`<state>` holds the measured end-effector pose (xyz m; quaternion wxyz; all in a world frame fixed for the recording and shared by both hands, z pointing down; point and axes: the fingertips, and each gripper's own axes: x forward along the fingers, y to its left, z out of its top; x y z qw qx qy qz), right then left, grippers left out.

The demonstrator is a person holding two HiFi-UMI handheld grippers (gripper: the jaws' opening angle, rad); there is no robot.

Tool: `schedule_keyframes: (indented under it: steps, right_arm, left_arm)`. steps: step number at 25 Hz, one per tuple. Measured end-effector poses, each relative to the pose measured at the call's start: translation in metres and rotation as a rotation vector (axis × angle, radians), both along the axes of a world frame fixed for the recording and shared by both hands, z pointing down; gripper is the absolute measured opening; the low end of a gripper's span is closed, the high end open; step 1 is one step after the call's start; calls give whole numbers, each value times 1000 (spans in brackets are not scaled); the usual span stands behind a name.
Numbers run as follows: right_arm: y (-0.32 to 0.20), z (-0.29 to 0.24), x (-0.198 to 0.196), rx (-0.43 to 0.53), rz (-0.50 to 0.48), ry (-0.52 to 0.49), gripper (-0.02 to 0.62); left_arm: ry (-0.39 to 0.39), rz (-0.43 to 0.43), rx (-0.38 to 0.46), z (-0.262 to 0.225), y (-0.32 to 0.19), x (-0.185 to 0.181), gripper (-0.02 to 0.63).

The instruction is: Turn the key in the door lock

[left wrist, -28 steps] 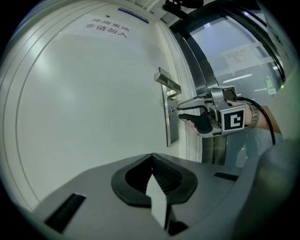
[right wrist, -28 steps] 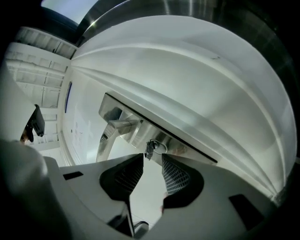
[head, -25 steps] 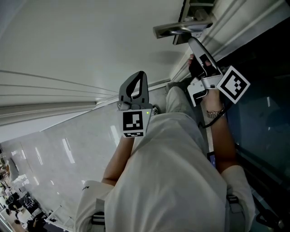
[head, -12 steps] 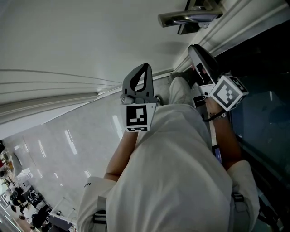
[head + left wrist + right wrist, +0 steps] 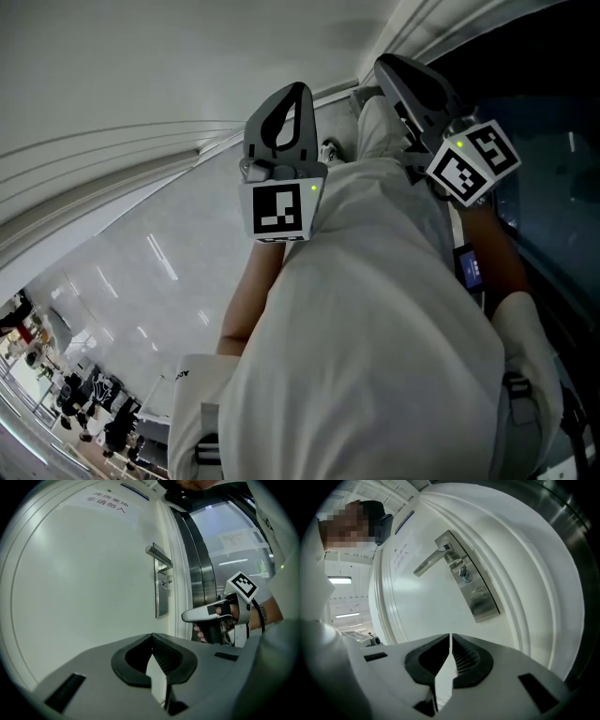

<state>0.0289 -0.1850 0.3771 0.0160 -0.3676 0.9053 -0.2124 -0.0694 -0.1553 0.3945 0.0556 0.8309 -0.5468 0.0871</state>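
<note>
Right gripper has dropped back from the key, jaws just closed on nothing; key's sticking out of the lock plate under the handle. Left gripper is closed and empty too, facing the white door over glossy floor.

A sign on the door reads "非请勿入".

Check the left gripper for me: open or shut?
Shut: the left gripper's fingers meet at their tips, with nothing between them.
</note>
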Motion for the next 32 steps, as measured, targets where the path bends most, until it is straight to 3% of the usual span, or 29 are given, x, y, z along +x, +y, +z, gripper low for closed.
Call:
schedule_keyframes:
  steps: [9,18,25,32]
  right_arm:
    - [19,-1,-5,78,-138,76,4]
    - [30,17,-11,98,-65,135,5]
    - [47,27,-21,183,39,277,4]
    - [53,21,-16,213,76,311,3]
  left_arm:
    - [-12,39,-18,3,9,11,9]
    - [0,69,-39,25,20,17,9]
    - [34,77,0,22,13,20,9]
    - [56,107,28,18,22,33,9]
